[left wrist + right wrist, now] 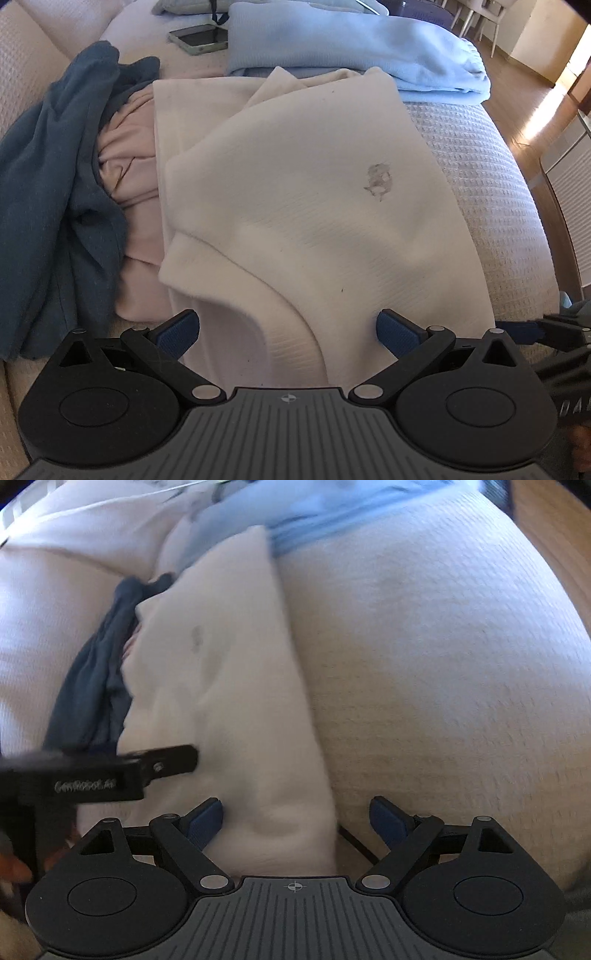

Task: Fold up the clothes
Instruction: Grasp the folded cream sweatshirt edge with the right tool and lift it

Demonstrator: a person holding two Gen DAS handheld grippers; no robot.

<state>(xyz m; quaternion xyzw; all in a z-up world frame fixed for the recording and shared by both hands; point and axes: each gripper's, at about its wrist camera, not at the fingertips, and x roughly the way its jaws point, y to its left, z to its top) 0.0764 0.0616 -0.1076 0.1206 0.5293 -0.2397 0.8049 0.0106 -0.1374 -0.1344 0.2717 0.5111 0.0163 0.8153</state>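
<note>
Below my left gripper (288, 328) lies the cream sweater (295, 206), spread flat across the bed's waffle-weave cover (491, 206). Its near hem runs between my two blue pads, which stand wide apart with cloth under the gap and neither pad pressing on it. A small grey mark (378, 177) sits on the sweater's chest, up and to the right of my fingers.

My right gripper (295, 821) hangs over the sweater's right edge, where the cream cloth meets the bedcover. Its jaws are also spread wide and hold nothing: the left pad is over the sweater, the right pad over bare cover. A dark line (356, 843) shows by the right pad; that view is blurred, so I cannot say what it is.

Left of the sweater lies a dark blue garment (59, 206) in a loose heap, with a pale pink one (129, 177) bunched between it and the sweater. Beyond the sweater's far edge rests a folded light blue garment (351, 48), and beside that a phone (199, 38), well apart from both my grippers.
</note>
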